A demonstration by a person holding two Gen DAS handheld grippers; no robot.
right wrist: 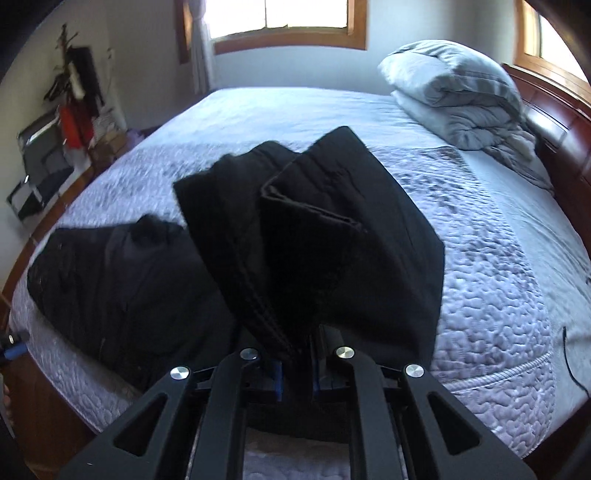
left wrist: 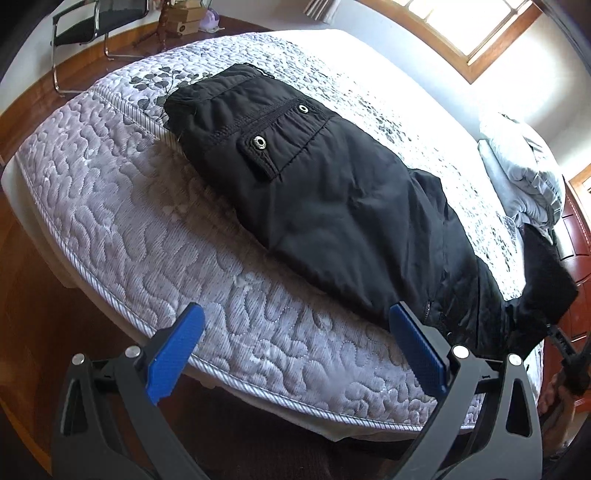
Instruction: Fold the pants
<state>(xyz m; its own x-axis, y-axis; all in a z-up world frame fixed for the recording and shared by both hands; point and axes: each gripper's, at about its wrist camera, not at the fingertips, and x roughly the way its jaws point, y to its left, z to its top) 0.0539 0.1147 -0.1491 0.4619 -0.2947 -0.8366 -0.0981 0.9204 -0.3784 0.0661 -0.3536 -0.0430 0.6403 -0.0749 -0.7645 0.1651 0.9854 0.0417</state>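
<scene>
Black pants (left wrist: pixel 325 192) lie along the near edge of the mattress (left wrist: pixel 110 206), waistband at the far left, legs running right. My left gripper (left wrist: pixel 295 332) is open and empty, its blue fingers (left wrist: pixel 177 350) spread just off the mattress edge below the pants' thigh. My right gripper (right wrist: pixel 295 369) is shut on the leg ends of the pants (right wrist: pixel 332 229) and holds them lifted above the bed. The raised leg ends (left wrist: pixel 546 273) also show at the right in the left wrist view.
A folded grey duvet (right wrist: pixel 458 99) lies at the head of the bed by the red-brown headboard (right wrist: pixel 554 129). A black chair (left wrist: pixel 88 26) and boxes stand on the wood floor (left wrist: pixel 33 107) beyond the foot. Windows sit behind the bed.
</scene>
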